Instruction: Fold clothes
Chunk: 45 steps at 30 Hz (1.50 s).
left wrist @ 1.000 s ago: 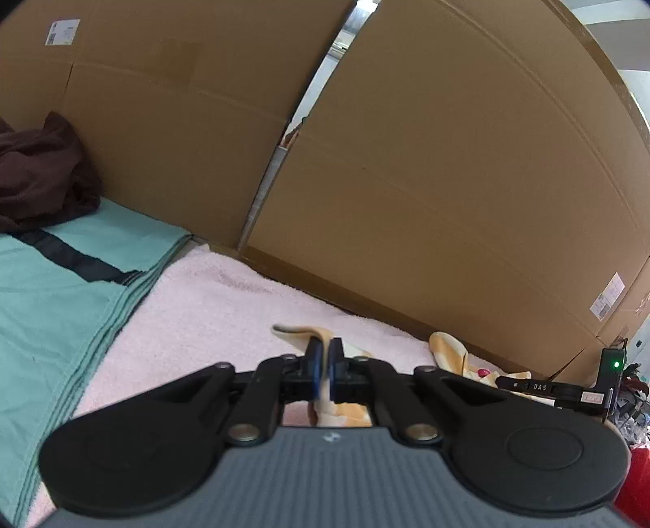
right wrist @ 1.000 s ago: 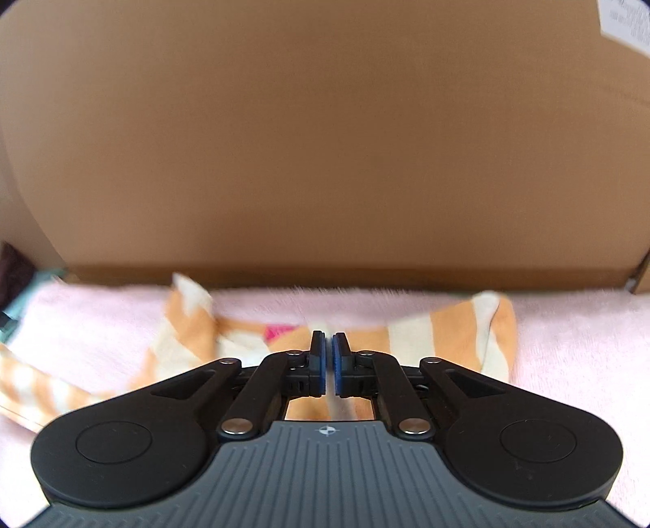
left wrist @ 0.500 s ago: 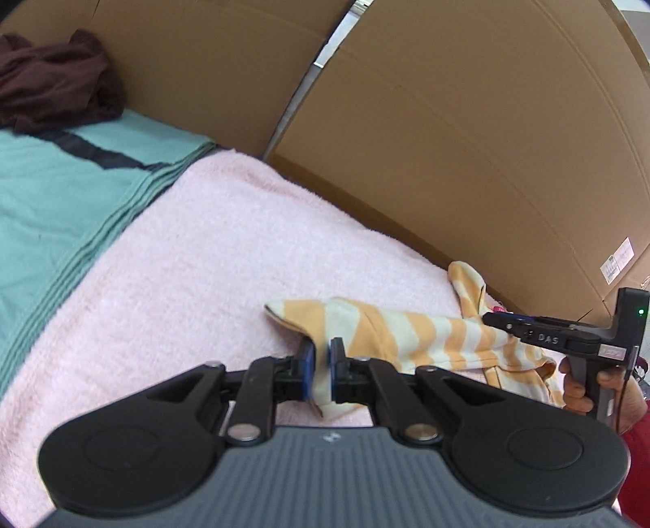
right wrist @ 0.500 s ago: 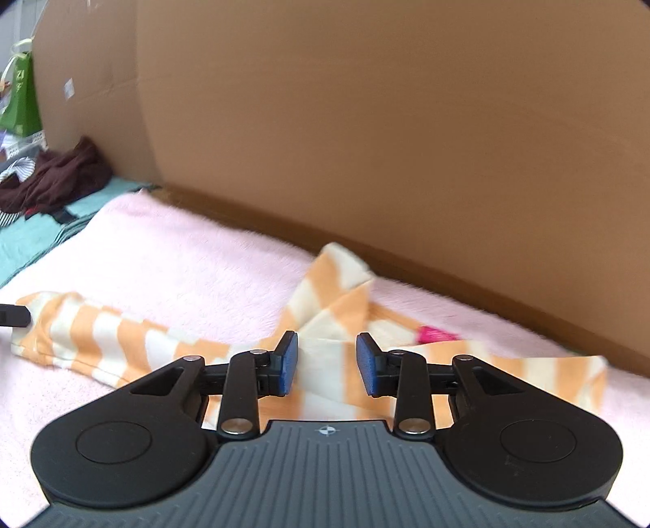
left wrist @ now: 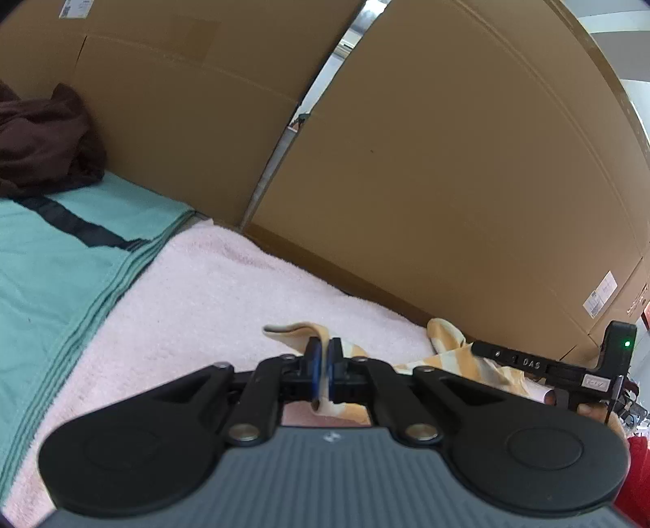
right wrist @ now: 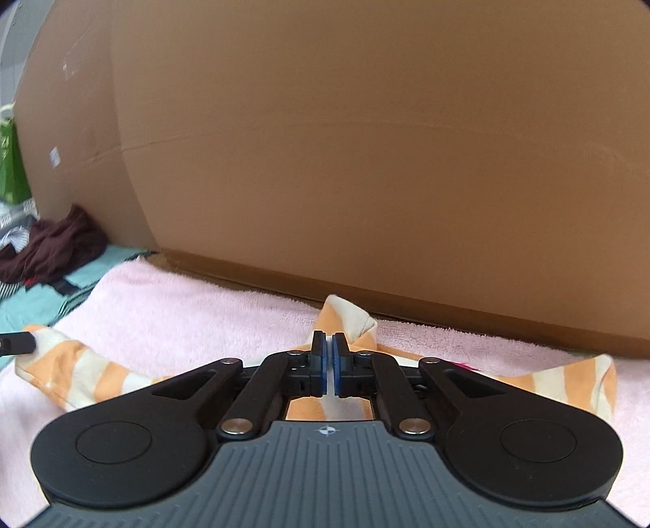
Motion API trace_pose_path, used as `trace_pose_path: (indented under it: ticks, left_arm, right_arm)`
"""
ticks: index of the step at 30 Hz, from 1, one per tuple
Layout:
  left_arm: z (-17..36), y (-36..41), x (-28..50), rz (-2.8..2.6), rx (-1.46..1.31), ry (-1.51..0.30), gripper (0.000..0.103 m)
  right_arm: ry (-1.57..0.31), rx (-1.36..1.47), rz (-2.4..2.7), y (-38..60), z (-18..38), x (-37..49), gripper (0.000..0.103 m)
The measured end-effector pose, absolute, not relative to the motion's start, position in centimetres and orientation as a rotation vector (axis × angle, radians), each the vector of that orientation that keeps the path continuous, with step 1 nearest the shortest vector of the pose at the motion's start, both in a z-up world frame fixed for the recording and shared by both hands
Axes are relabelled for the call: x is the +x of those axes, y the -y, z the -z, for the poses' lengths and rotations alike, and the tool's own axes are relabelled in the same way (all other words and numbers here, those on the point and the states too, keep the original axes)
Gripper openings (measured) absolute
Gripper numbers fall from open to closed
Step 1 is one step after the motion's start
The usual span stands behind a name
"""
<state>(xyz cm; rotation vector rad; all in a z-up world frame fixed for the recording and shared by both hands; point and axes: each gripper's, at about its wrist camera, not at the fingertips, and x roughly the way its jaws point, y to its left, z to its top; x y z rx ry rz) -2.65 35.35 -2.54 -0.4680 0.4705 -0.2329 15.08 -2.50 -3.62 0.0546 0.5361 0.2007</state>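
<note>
Legible markings. The letters "DAS" stand in pale print on the black side bar of the right hand-held gripper (left wrist: 524,361), at about 3 o'clock in the left wrist view. A small tag (left wrist: 594,381) nearer the bar's end carries characters too small to read. White shipping labels on the cardboard box at 3 o'clock (left wrist: 600,299) and on the cardboard box at 11 o'clock (left wrist: 75,7) bear print too small to read. A pale sticker (right wrist: 54,156) at 9 o'clock in the right wrist view is blurred.
</note>
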Motion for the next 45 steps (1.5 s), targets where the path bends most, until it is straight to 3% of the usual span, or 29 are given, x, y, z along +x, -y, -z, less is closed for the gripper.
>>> trace_pose_path:
  ticks: [9,12,14,21,27,30,33,37,45]
  left_arm:
    - [5.5,-35.6,-2.1,0.153,-0.469,-0.58,0.0]
    - [6.4,-35.8,-2.1,0.148,-0.489,-0.607,0.0]
    - [6.3,-36.0,-2.0,0.153,-0.507,-0.601,0.0]
    - [5.9,-36.2,-1.4,0.148,-0.514,-0.611,0.0]
    - [4.5,-36.7,1.1,0.116,-0.5,-0.605,0.0]
    - [3.8,-36.8,1.9,0.104,-0.504,-0.602,0.0]
    - [3.0,-36.8,1.9,0.118,-0.523,-0.581,0.0]
    - [2.5,-36.2,1.8,0.156,-0.548,-0.575,0.0]
    - [2.3,-33.8,2.4,0.23,-0.566,-0.57,0.0]
  right_arm:
    - [-0.589,0.218,-0.143,4.2,6.1,16.6,0.006]
    - [-0.568,0.259,-0.168,5.0,5.1,15.6,0.018]
    - [-0.546,0.336,-0.208,6.3,4.3,14.5,0.02]
    - [-0.637,0.179,-0.064,9.4,3.6,11.2,0.02]
    - [-0.726,0.25,-0.13,11.6,5.4,8.9,0.024]
    - [-0.683,0.13,-0.13,9.5,5.2,8.1,0.029]
    - [-0.591,0.236,-0.156,10.1,4.4,7.4,0.029]
    - [-0.688,0.144,-0.126,8.4,5.6,9.0,0.027]
    - [-0.547,-0.011,-0.327,2.0,1.4,7.9,0.03]
